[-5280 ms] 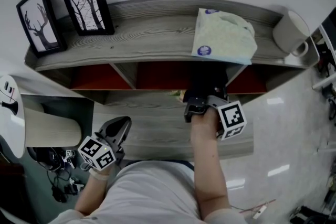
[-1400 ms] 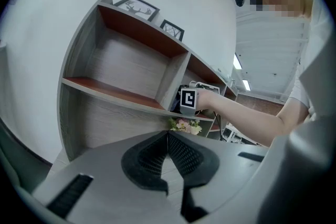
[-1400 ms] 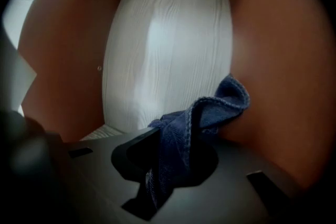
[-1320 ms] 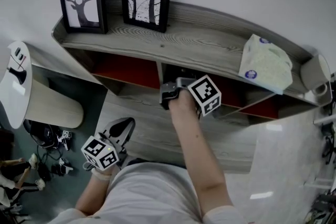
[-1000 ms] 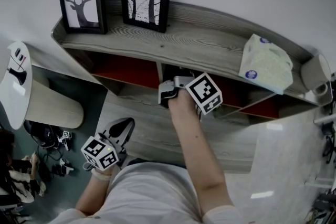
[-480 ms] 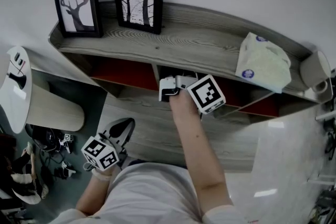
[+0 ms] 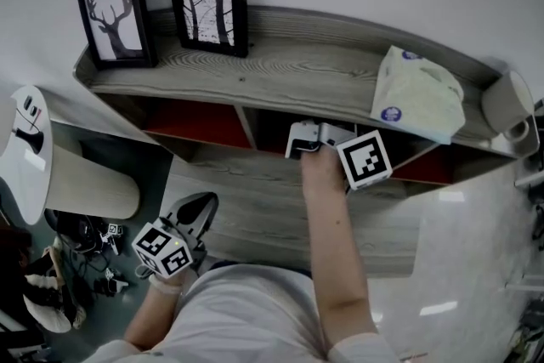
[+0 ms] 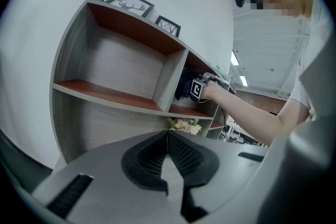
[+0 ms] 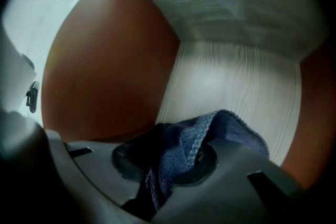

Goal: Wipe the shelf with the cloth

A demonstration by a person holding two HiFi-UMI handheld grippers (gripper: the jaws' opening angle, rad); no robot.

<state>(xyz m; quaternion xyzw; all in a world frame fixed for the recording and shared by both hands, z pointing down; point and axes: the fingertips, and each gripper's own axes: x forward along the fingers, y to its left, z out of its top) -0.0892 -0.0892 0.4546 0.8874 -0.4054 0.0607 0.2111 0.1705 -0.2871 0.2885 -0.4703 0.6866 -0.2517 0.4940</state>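
Right gripper view looks into one compartment of the shelf (image 7: 297,68), and the right gripper (image 9: 170,165) has its jaws clamped on the cloth (image 9: 210,134). The blue fabric is bunched between the pads. A hemmed fold rises above the jaw tips and drapes toward the right jaw. Straight ahead of the jaws stands the pale wood-grain back panel (image 9: 231,81). A reddish-brown side wall (image 9: 105,71) is to their left, and the grey board of the compartment's ceiling is above. Whether the cloth touches the back panel cannot be told.

Head view shows this gripper reaching under the shelf's top board, with its marker cube just outside the opening. Two picture frames (image 7: 161,4) stand on the top board, up and left of the jaws, and a tissue pack (image 7: 416,93) lies to their right.

The left gripper (image 8: 168,139) is held low and well apart from the shelf, its jaws together at the tips with nothing between them. Beyond those tips are the open compartments and a small bunch of flowers (image 8: 184,125).
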